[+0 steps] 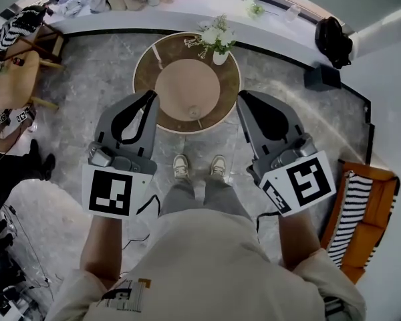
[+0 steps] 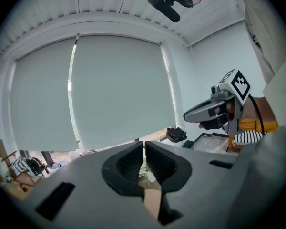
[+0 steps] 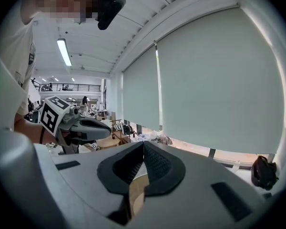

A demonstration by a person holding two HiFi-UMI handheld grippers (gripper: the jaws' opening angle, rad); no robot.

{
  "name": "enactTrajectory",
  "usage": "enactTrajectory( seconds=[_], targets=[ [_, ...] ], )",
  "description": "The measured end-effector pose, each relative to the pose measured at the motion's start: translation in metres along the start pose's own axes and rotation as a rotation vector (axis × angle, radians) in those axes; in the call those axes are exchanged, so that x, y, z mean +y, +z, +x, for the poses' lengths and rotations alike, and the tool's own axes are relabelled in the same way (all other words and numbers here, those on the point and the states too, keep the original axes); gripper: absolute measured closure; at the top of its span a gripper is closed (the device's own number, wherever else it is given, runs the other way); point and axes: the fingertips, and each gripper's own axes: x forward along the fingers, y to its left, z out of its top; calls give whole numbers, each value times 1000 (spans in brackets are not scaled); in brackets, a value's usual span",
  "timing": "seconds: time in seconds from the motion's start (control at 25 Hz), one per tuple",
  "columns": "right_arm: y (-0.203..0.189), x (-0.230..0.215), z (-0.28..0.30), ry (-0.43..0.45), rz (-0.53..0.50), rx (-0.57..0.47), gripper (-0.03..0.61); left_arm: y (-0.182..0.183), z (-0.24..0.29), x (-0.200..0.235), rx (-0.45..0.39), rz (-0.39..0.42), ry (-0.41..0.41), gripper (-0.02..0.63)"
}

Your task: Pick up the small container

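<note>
Head view: my grey left gripper [image 1: 149, 97] and grey right gripper [image 1: 246, 97] are held over the floor, one at each side of the round wooden table w/ dark rim [image 1: 142, 79]. The small clear container [image 1: 194, 112] stands on the table near its front edge, btw both grippers, touched by neither. A white vase w/ flowers [image 1: 218, 45] stands at the far edge.

Left gripper view: jaws together, nothing btw them.

Right gripper view: jaws together, also empty.

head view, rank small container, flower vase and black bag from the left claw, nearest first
From the left claw:
1. small container, just right of the claw, on the table's near side.
2. flower vase, at the table's far edge.
3. black bag, far right, beyond the table.
</note>
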Motion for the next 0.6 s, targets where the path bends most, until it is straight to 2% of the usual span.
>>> enactTrajectory(
  seconds=[0.16,0.24,0.28,0.44,0.6],
  targets=[
    [-12,-5,13,11,2,8,571,-17,14,-4,14,11,-30,598],
    [-19,-7,20,17,2,11,571,-28,23,-8,26,22,-50,544],
    [-24,-8,25,19,0,14,571,-32,28,-8,28,26,-54,536],
    [-42,-13,43,39,-15,29,571,-47,44,-9,19,28,-59,531],
    [-60,-19,61,55,-3,37,571,-78,65,-13,89,88,-95,456]
  ],
)
